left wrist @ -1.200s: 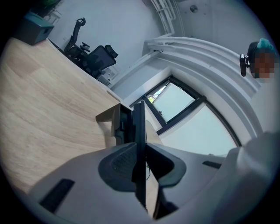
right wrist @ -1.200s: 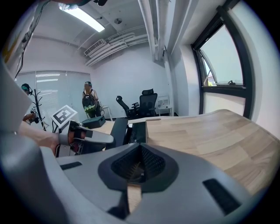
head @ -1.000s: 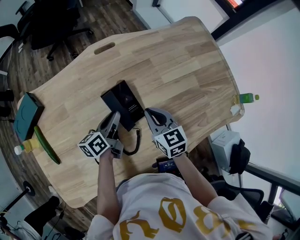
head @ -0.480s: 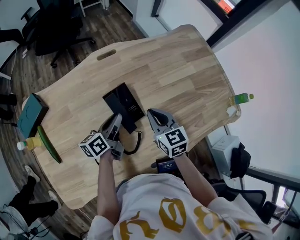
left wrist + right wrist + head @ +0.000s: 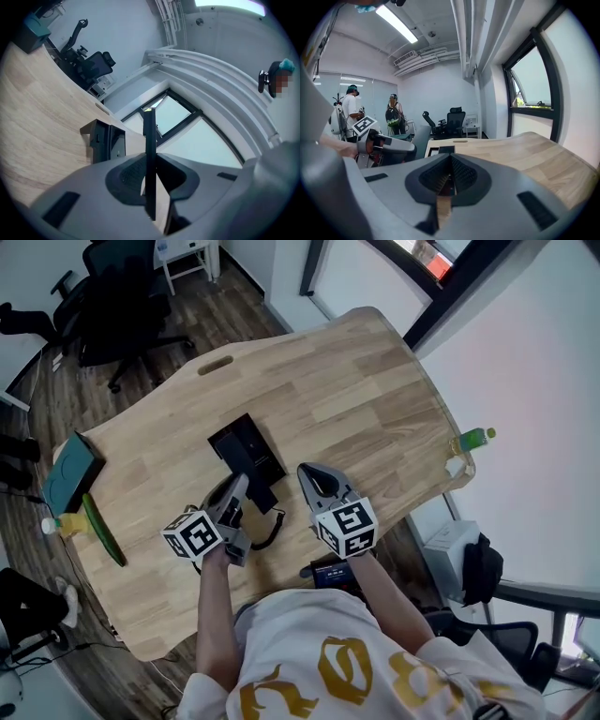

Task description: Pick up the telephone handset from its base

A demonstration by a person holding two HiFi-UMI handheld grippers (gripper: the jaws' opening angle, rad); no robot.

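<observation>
Telephone handset [image 5: 150, 140] clamped in left gripper [image 5: 238, 489], centre frame, off its base [image 5: 246, 446].
Both grippers have risen slightly; right gripper [image 5: 314, 476] stays closed, empty; lift seems underway.

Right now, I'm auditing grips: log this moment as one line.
left gripper: shut on handset | right gripper: shut, empty | handset: off base | base: on table

Both grippers have risen slightly above the surface. The left gripper [image 5: 236, 491], clamped on the telephone handset [image 5: 149, 140], has lifted it, apparently clear of the base [image 5: 246, 448], though the steep head view leaves that uncertain. The right gripper [image 5: 315, 476] rose alongside. A person's legs [image 5: 23, 606] on the floor have moved leftward.
</observation>
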